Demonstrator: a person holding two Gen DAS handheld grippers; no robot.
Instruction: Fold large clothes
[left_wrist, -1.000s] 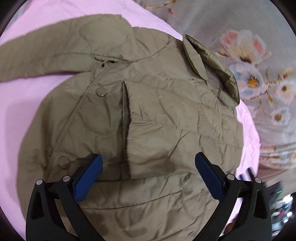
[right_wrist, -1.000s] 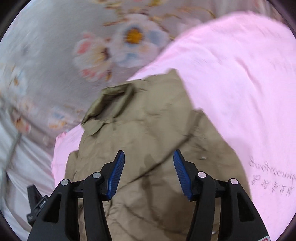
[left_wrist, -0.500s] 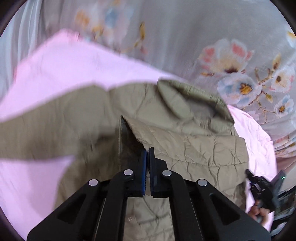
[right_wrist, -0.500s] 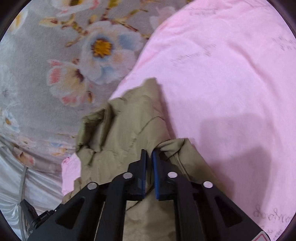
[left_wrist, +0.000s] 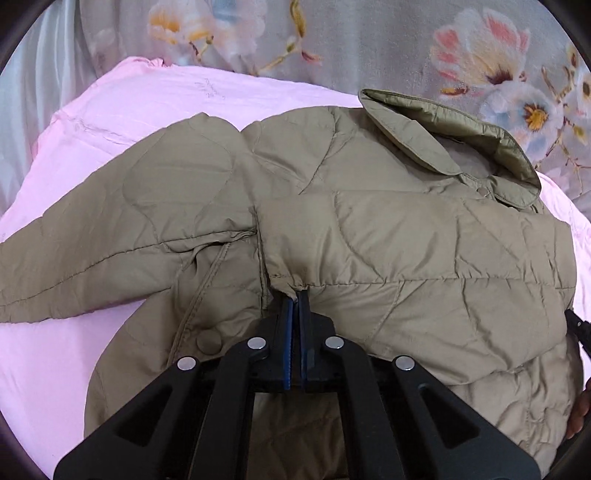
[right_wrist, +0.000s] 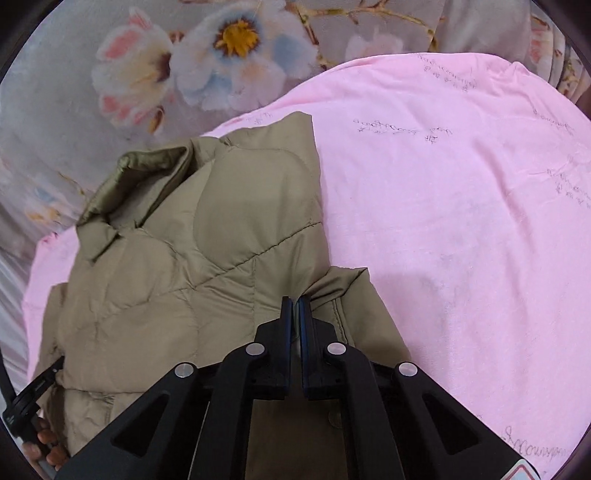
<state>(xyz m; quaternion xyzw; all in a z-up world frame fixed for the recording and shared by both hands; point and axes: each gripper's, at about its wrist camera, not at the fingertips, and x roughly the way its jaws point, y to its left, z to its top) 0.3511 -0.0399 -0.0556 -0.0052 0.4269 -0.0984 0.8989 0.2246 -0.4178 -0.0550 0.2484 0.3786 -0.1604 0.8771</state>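
An olive quilted jacket (left_wrist: 388, 236) lies on a pink sheet (left_wrist: 122, 107), collar (left_wrist: 454, 147) at the far right, one sleeve (left_wrist: 110, 229) stretched out to the left. My left gripper (left_wrist: 295, 295) is shut on a folded edge of the jacket's front panel. In the right wrist view the jacket (right_wrist: 207, 251) fills the left half, its collar (right_wrist: 144, 173) at the far left. My right gripper (right_wrist: 294, 301) is shut on a fold of the jacket near its right edge.
The pink sheet (right_wrist: 461, 221) spreads wide to the right of the jacket. A grey floral cloth (left_wrist: 406, 44) lies behind it. The other gripper and fingers of a hand show at the frame edges (right_wrist: 40, 424).
Both grippers were open above the jacket a second ago. They closed on jacket folds and have pulled the pinched fabric up and across, so the front panel is folded over.
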